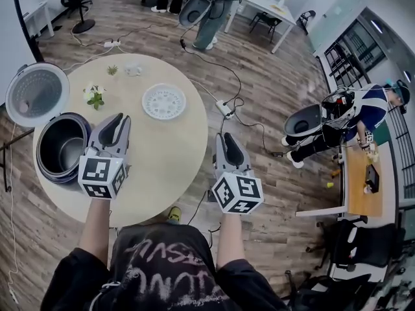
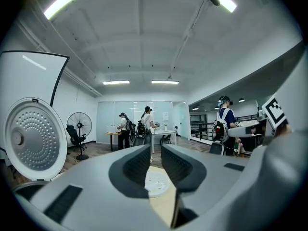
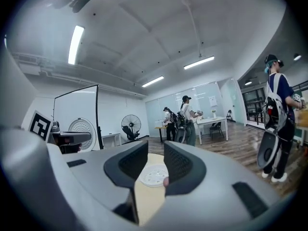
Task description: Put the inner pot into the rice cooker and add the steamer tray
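In the head view the rice cooker (image 1: 43,169) stands at the round table's left edge with its lid (image 1: 37,94) swung up. The dark inner pot (image 1: 61,149) sits inside it. A white perforated steamer tray (image 1: 164,102) lies flat on the table farther back. My left gripper (image 1: 117,120) hovers just right of the cooker; my right gripper (image 1: 228,138) hangs past the table's right edge. Both point level toward the tray. The left gripper (image 2: 155,153) and the right gripper (image 3: 155,150) each show a narrow gap with nothing in it, and the tray (image 2: 156,184) (image 3: 153,176) lies beyond.
A small potted plant with white flowers (image 1: 95,96), a green sprig (image 1: 112,70) and a small pale object (image 1: 133,70) sit at the table's back left. A power strip (image 1: 225,107) and cables lie on the wood floor. People stand at the far desks and on the right.
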